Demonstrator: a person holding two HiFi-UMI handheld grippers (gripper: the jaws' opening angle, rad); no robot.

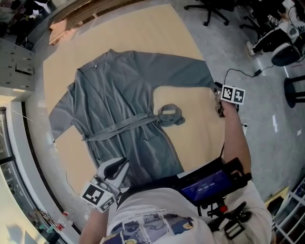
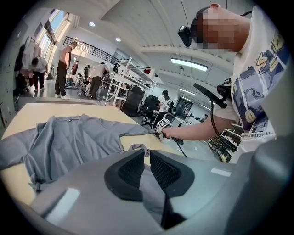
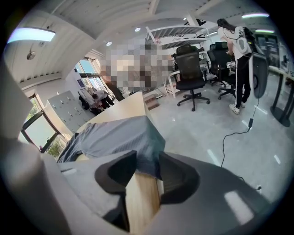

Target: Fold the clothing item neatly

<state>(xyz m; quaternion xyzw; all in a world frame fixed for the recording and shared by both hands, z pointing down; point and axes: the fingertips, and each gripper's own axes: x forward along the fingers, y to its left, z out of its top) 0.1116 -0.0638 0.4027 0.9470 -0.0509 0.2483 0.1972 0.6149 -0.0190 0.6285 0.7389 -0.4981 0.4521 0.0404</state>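
A grey robe (image 1: 124, 100) lies spread flat on the wooden table (image 1: 190, 143), collar at the far side, both sleeves out, its belt (image 1: 128, 125) across the waist with a bunched end (image 1: 170, 114). My left gripper (image 1: 123, 166) is at the near hem, and in the left gripper view its jaws (image 2: 148, 167) stand close together with hem cloth pinched between them. My right gripper (image 1: 220, 107) is at the right sleeve's cuff, on the table's right edge. In the right gripper view the cuff (image 3: 138, 142) hangs flat over that edge between wide-apart jaws (image 3: 148, 173), not bunched.
Grey floor lies past the table's right edge, with a black cable (image 1: 240, 72) and office chairs (image 1: 214, 12) on it. A metal shelf rack (image 2: 124, 78) and several people (image 2: 62, 69) stand beyond the table's far end. A panel with small parts (image 1: 16, 57) sits at the left.
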